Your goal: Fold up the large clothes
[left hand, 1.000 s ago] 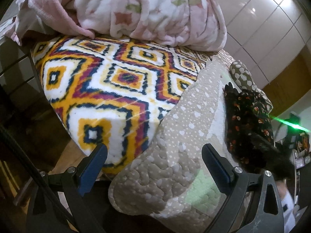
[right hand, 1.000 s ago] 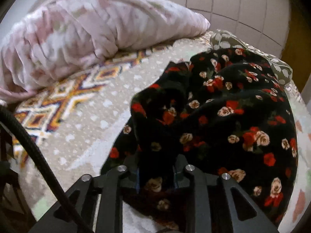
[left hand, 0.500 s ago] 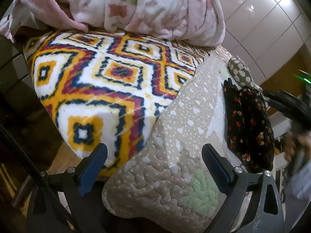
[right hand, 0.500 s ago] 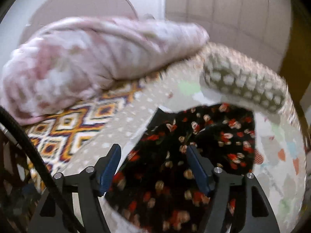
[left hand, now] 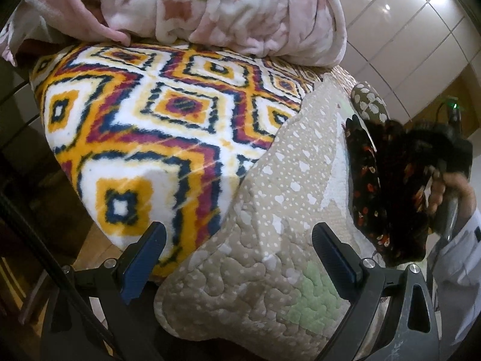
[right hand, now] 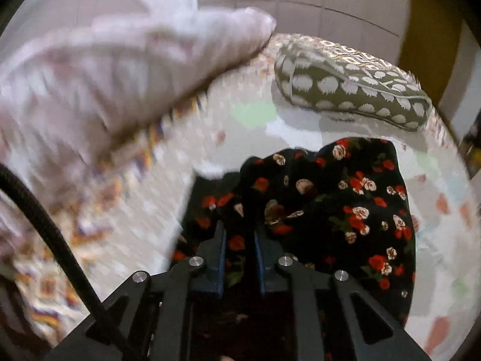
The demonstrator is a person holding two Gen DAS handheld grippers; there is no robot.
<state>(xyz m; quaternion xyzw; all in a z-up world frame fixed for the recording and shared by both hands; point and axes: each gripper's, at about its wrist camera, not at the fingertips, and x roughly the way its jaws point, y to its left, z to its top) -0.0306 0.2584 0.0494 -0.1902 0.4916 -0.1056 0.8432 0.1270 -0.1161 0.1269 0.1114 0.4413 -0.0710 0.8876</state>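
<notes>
The right gripper has just been closing, and its 2 blue pads now pinch a fold of the black floral garment between them. It points steeply down at the bed, and the cloth bunches up from the pads and spreads away toward the far right. From the left camera the right hand is visible at the far edge, fingers wrapped round the gripper's handle, a white sleeve behind it, with the dark cloth gathered up against it.

The garment lies on the beige quilt, on the bed's right part, just short of the olive spotted pillow.

The left gripper hangs over the near corner of the quilt, also tilted down, its 2 fingers spread wide with nothing between them; the quilt's rounded corner shows through the gap below.

To the left of the quilt lies a fleecy blanket with orange, navy and red diamonds, and a bundled pink duvet sits on its far end.
</notes>
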